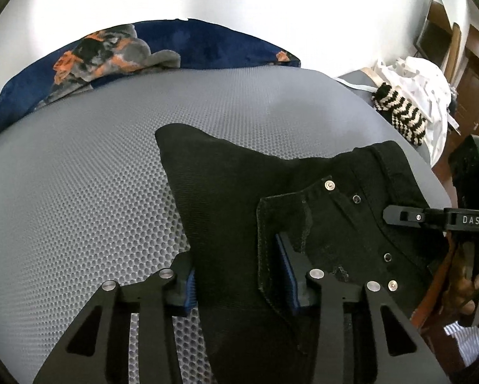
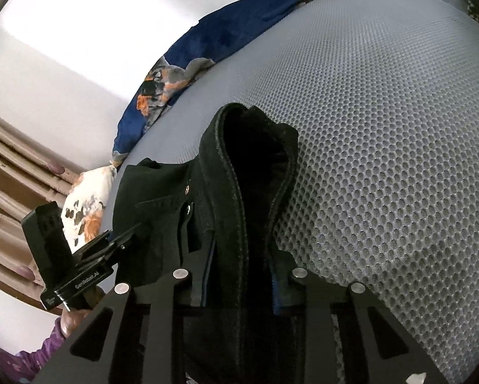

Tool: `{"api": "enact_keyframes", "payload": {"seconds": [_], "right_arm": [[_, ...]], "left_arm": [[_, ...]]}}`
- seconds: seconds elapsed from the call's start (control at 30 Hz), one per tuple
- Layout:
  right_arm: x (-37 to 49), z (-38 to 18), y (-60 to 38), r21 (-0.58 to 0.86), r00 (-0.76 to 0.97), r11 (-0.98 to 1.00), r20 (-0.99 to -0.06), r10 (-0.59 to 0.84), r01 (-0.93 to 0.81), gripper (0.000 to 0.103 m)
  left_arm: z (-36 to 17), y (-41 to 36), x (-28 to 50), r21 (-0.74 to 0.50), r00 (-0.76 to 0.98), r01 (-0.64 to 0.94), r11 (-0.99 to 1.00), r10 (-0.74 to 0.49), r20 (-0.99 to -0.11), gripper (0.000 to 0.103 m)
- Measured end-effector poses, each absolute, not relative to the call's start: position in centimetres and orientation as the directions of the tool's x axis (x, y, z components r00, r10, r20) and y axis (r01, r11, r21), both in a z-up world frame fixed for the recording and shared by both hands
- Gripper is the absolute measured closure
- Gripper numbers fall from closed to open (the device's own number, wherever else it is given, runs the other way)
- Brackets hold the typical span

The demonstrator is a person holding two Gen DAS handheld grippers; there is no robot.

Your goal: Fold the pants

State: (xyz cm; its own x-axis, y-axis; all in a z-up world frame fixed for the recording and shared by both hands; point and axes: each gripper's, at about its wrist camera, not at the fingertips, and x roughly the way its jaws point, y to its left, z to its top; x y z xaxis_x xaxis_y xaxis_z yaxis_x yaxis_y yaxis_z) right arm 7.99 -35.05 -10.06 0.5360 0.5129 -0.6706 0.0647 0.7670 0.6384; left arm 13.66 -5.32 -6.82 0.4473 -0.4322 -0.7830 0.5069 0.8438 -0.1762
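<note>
Black pants [image 1: 239, 198] bunched on grey mesh bed [image 1: 79, 176]; left gripper [image 1: 241, 275] jaws pinching the fabric, right gripper [image 2: 239, 272] jaws pinching the waistband fold.

Both wrist views look closely down at the same pants [image 1: 226, 198] on the mattress [image 2: 383, 128].

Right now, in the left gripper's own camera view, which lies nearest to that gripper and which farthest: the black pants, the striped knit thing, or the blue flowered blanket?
1. Black pants: between the left gripper jaws, on the grey mattress.
2. Striped knit thing: off to the right, by the white clothes.
3. Blue flowered blanket: at the far edge, against the wall.
</note>
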Motion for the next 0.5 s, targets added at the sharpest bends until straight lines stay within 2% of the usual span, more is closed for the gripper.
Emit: {"api": "enact_keyframes", "payload": {"seconds": [0.13, 0.2, 0.27, 0.4, 0.5], "right_arm": [[8.6, -9.9, -34.6, 0.591, 0.505, 0.805, -0.713, 0.486, 0.059, 0.078], [9.0, -9.9, -34.3, 0.563, 0.488, 0.826, -0.733, 0.473, 0.045, 0.072], [9.3, -10.4, -34.5, 0.558, 0.470, 0.828, -0.746, 0.473, 0.053, 0.060], [10.0, -11.1, -34.9, 0.588, 0.462, 0.807, -0.733, 0.499, 0.061, 0.056], [10.3, -10.8, -34.1, 0.569, 0.457, 0.822, -0.741, 0.492, 0.039, 0.067]], "left_arm": [[-6.8, -5.6, 13.6, -0.160, 0.448, 0.518, 0.840, -0.426, -0.786, 0.060], [-6.8, -5.7, 13.6, -0.155, 0.446, 0.520, 0.840, -0.422, -0.789, 0.060], [-6.9, -5.6, 13.7, -0.157, 0.443, 0.519, 0.840, -0.421, -0.791, 0.060], [-7.2, -5.7, 13.8, -0.153, 0.445, 0.511, 0.846, -0.412, -0.795, 0.059], [-7.4, -5.8, 13.8, -0.139, 0.451, 0.508, 0.850, -0.401, -0.798, 0.058]]}}
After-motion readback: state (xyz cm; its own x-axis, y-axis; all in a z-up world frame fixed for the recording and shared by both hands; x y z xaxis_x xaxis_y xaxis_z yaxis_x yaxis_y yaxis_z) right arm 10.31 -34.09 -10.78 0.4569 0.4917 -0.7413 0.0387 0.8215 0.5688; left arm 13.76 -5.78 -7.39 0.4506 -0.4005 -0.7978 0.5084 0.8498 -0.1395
